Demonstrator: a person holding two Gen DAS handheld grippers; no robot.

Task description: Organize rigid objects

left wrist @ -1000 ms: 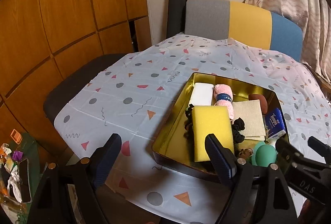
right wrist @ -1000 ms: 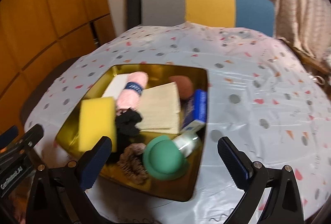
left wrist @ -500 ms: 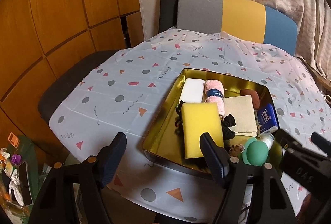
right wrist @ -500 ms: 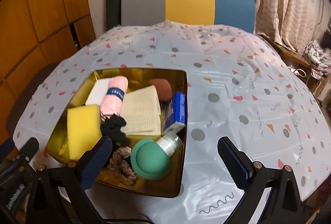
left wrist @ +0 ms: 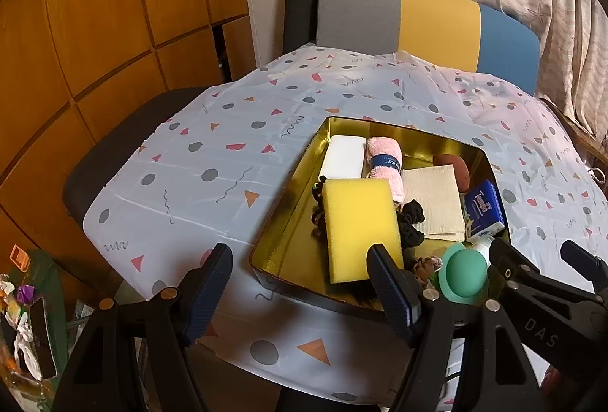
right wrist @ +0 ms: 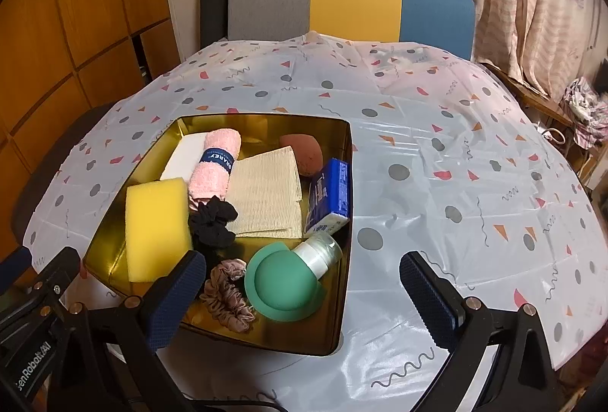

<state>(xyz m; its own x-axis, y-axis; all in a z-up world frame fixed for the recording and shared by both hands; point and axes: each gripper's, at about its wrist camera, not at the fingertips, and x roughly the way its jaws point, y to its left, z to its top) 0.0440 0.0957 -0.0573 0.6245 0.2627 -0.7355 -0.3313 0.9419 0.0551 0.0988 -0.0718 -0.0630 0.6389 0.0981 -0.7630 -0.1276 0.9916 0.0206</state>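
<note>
Up close, the left gripper [left wrist: 300,279] hangs with its jaws spread wide and nothing between them, above the near left corner of the gold tin [left wrist: 283,199]; its right finger overlaps the near end of the yellow sponge [left wrist: 359,222] in the picture. Likewise the right gripper [right wrist: 304,282] is released and empty, its fingers straddling the near right part of the tin [right wrist: 344,184] from above, and its tips show at the right edge of the left wrist view. Inside the tin, the yellow sponge [right wrist: 155,222] lies along the left side, with a white block [right wrist: 184,157] at the far left corner and a rolled pink towel [right wrist: 216,165] just beside it. A beige cloth [right wrist: 266,195] lies flat in the middle, a black scrunchie [right wrist: 212,222] touching its near left edge. A brown egg-shaped sponge [right wrist: 304,153] sits at the far right, and a blue tissue pack [right wrist: 328,195] leans against the right wall. Nearest, a green round cap on a clear bottle [right wrist: 283,279] lies tilted beside a mauve scrunchie [right wrist: 226,294]. The tin rests on a tablecloth [right wrist: 437,165] printed with dots and triangles; a grey, yellow and blue chair back [right wrist: 353,5] stands at the far side.
</note>
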